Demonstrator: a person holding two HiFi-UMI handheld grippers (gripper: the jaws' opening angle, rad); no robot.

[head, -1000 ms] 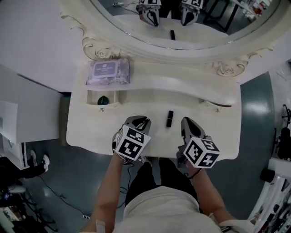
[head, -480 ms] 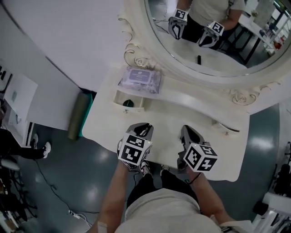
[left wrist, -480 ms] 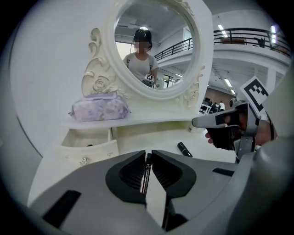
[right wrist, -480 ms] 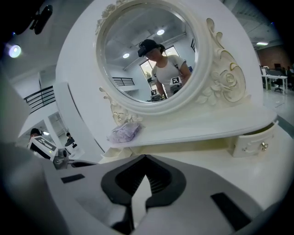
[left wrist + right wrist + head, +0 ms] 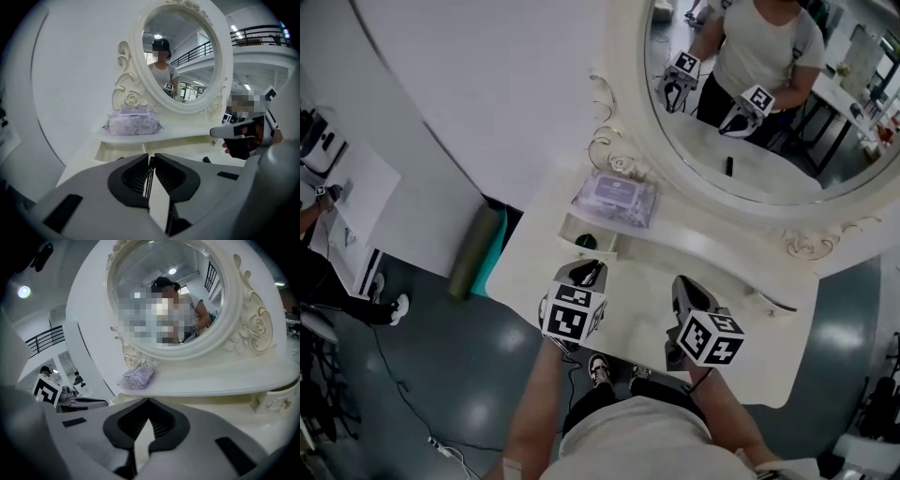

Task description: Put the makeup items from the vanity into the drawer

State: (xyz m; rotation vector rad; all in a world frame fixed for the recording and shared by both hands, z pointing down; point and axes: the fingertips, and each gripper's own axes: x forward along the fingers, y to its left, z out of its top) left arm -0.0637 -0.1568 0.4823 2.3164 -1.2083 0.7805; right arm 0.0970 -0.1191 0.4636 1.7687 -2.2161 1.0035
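In the head view my left gripper (image 5: 589, 272) hovers over the white vanity (image 5: 637, 281), just in front of a small open drawer (image 5: 602, 251). A dark round item (image 5: 586, 242) lies inside the drawer. The left jaws stand together with only a thin slit, and I make out nothing between them (image 5: 150, 161). My right gripper (image 5: 682, 284) hangs to the right over the tabletop, its jaws meeting at the tips (image 5: 149, 401). A small dark item (image 5: 206, 160) lies on the tabletop between the two grippers. In the head view I find it only as a reflection in the mirror.
A purple wipes pack (image 5: 617, 197) sits on the raised shelf behind the drawer. The oval mirror (image 5: 769, 112) rises at the back. A second drawer front (image 5: 766, 300) is on the right. A green roll (image 5: 478, 251) stands on the floor to the left.
Both grippers have moved left along the vanity toward the open drawer and risen a little. The black item seen between them a second ago no longer shows in the head view.
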